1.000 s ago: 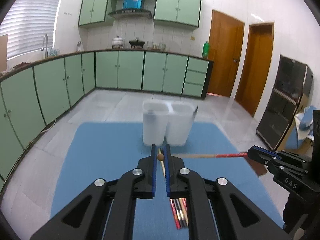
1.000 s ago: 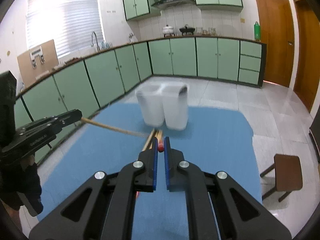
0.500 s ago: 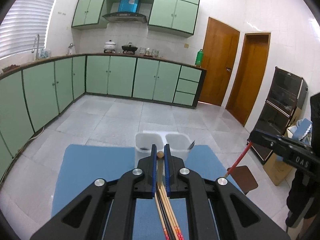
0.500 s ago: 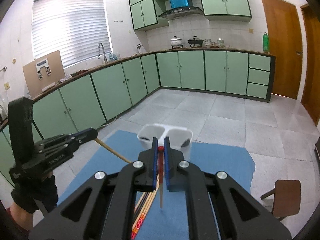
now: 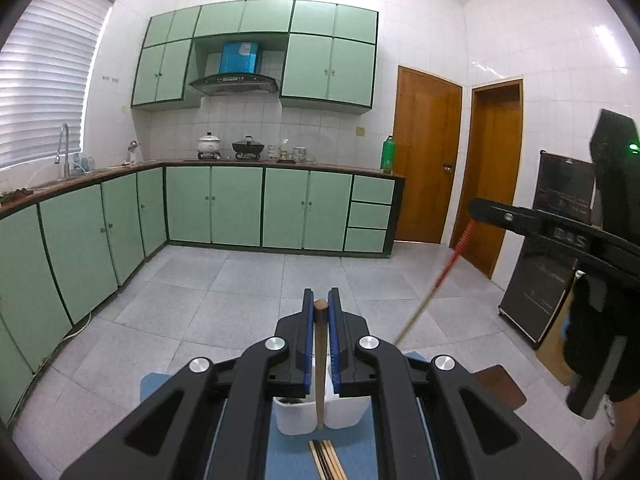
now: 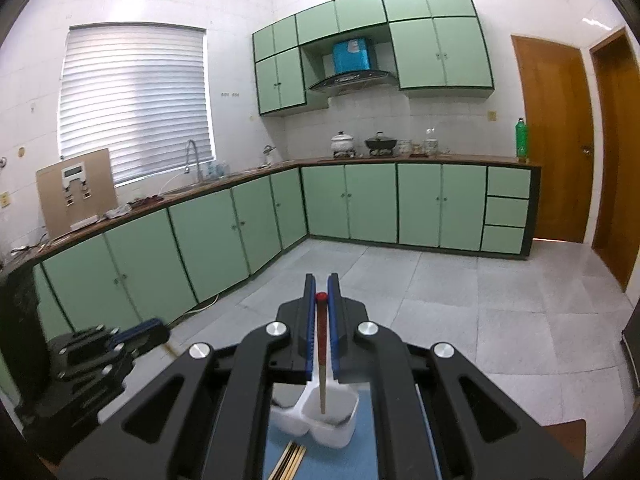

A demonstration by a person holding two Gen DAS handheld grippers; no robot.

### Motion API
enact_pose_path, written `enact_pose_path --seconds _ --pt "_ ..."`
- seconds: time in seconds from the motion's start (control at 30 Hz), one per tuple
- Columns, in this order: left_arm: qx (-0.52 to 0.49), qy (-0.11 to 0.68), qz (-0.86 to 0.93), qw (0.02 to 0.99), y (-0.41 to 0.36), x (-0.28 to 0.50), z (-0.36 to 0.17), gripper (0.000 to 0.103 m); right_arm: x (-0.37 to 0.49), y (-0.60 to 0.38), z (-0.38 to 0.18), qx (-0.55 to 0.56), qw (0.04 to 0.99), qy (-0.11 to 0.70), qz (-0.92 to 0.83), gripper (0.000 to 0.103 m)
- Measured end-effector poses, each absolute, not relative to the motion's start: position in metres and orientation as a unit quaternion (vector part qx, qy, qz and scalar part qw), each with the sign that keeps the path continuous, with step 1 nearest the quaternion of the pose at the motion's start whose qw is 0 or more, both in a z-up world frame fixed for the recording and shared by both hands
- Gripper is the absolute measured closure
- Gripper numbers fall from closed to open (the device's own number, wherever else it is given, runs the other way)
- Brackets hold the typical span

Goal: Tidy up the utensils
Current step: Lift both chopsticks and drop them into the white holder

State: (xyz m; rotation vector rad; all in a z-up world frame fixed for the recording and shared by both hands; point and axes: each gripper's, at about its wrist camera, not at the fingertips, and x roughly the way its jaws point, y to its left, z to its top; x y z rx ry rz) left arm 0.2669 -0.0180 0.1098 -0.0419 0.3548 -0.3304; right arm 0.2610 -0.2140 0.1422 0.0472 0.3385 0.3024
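Observation:
In the left wrist view my left gripper (image 5: 320,300) is shut on the top of a plain wooden chopstick (image 5: 320,360). It hangs upright, its tip over the white two-compartment holder (image 5: 292,420). My right gripper (image 6: 321,286) is shut on a red-topped chopstick (image 6: 321,360), whose tip hangs above the holder's right compartment (image 6: 340,436). Each gripper shows in the other's view: the right gripper (image 5: 476,206) with its slanting red-ended chopstick (image 5: 440,276), and the left gripper (image 6: 148,330) low at the left. Several more chopsticks (image 5: 324,460) lie on the blue mat (image 5: 156,384) in front of the holder.
A brown stool (image 5: 500,384) stands by the mat's right edge, with a black cabinet (image 5: 552,248) behind it. A gloved hand (image 5: 600,340) holds the right gripper. Green floor cabinets (image 6: 224,240) line the far walls beyond a tiled floor.
Both grippers have risen with their chopsticks, which swung from slanting across the mat to hanging upright. The holder and mat have dropped low in both views.

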Motion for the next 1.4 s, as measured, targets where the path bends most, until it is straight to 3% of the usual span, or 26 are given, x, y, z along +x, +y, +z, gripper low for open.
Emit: enact_pose_path --seconds 0.6,0.83,0.9,0.97,1.13,1.4 --pt "-0.04 0.144 -0.162 0.975 -0.022 0.307 0.132 0.096 0.335 -0.188 0.047 0.006 0.951 0.282 0.125 0.098" --pt "-0.021 0.119 -0.135 0.983 -0.032 0.33 0.124 0.096 0.324 -0.188 0.035 0.018 0.948 0.292 0.124 0.091" --pt "-0.015 0.123 -0.133 0.983 -0.035 0.335 0.116 0.097 0.319 -0.187 0.035 0.018 0.95 0.286 0.121 0.08" --pt "-0.013 0.139 -0.139 0.98 -0.039 0.342 0.101 0.096 0.314 -0.187 0.035 0.015 0.953 0.28 0.117 0.076" --pt "-0.013 0.169 -0.136 0.976 -0.039 0.34 0.075 0.096 0.304 -0.191 0.036 0.008 0.956 0.27 0.113 0.075" --pt "-0.012 0.193 -0.129 0.973 -0.029 0.306 0.054 0.076 0.278 -0.199 0.026 0.017 0.956 0.27 0.109 0.069"
